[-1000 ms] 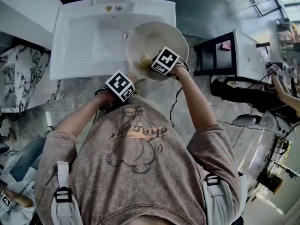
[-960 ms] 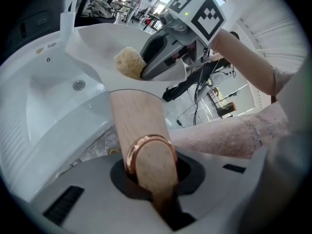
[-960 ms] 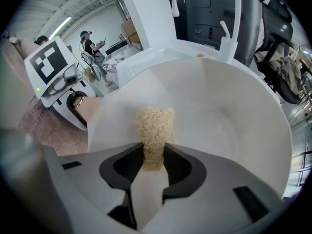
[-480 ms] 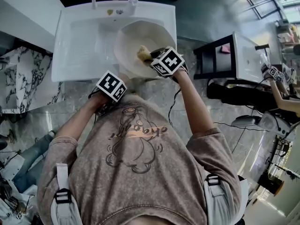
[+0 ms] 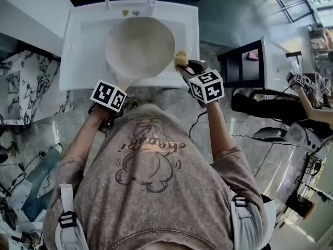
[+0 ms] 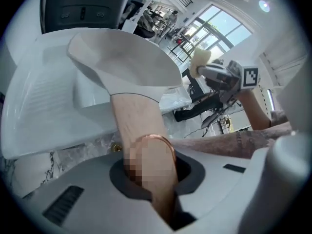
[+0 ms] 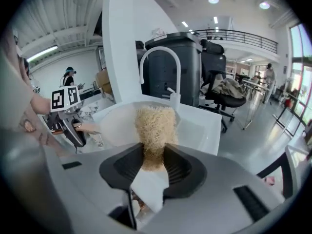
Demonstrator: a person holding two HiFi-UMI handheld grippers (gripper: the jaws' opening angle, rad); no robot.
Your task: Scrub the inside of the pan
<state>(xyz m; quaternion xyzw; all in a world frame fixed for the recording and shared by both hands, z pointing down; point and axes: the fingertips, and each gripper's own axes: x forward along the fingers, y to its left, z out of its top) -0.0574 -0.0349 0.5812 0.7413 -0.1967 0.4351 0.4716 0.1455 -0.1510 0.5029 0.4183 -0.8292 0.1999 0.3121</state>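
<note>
The one cream round pan (image 5: 139, 48) has shifted left over the white sink (image 5: 83, 46), the left hand-held gripper (image 6: 148, 172) clamping its wooden handle (image 6: 134, 123); the right hand-held gripper (image 7: 153, 162) pinches one straw-yellow scrub pad (image 5: 181, 59) outside its rim.

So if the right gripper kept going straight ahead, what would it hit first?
Probably the rim of the cream round pan, just beyond the straw-coloured fibre scrubber in the right gripper; depth is unclear, maybe the white sink behind.
</note>
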